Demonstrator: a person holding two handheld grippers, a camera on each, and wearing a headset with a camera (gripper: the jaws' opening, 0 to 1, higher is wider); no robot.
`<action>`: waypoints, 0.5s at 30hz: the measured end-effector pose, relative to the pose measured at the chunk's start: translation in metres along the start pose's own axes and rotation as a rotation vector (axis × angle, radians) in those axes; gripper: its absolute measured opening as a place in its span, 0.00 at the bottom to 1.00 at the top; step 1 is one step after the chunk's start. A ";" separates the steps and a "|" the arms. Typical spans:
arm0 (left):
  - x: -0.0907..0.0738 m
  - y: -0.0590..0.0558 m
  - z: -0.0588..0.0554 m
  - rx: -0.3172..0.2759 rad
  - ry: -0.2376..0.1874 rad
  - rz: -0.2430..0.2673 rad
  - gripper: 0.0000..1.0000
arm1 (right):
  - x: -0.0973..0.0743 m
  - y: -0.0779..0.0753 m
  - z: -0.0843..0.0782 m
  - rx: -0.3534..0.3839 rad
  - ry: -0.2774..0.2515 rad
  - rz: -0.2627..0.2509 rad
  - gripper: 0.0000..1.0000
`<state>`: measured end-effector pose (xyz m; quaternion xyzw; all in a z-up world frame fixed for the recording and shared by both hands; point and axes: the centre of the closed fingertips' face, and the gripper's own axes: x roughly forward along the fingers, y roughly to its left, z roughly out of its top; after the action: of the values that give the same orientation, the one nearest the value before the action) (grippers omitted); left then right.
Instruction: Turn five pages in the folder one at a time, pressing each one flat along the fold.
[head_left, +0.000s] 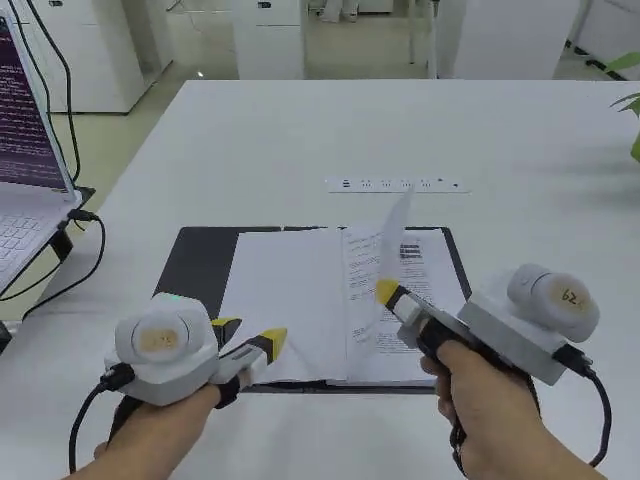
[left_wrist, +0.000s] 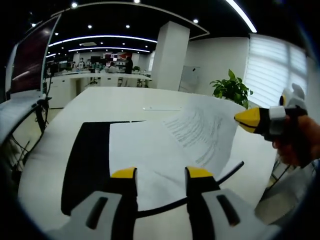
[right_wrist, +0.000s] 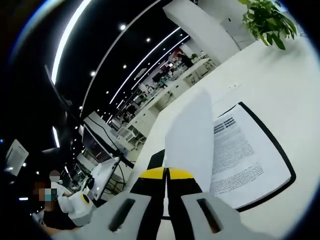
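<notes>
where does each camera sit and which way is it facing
Head view: on the person's head, facing forward and down at the open folder; left gripper, right gripper, left hand and right hand show.
Left gripper view: on the left gripper, low by the folder's near edge, facing across it between open jaws; right gripper enters from the right.
Right gripper view: on the right gripper, rolled, facing up the lifted page pinched in its shut jaws.
Shared: all three see folder and lifted page; both gripper views catch the plant.
</notes>
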<state>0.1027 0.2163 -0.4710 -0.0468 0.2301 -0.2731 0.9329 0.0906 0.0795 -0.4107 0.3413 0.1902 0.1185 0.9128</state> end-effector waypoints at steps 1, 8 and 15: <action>-0.004 0.003 0.002 -0.001 -0.005 0.004 0.37 | 0.003 0.005 -0.002 -0.007 0.008 0.008 0.00; -0.027 0.029 0.005 -0.005 -0.026 0.037 0.36 | 0.026 0.040 -0.026 -0.095 0.073 0.052 0.00; -0.046 0.052 0.003 -0.018 -0.036 0.068 0.35 | 0.044 0.058 -0.053 -0.148 0.159 0.057 0.00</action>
<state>0.0948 0.2845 -0.4607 -0.0521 0.2173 -0.2384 0.9451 0.1026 0.1689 -0.4206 0.2677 0.2429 0.1846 0.9139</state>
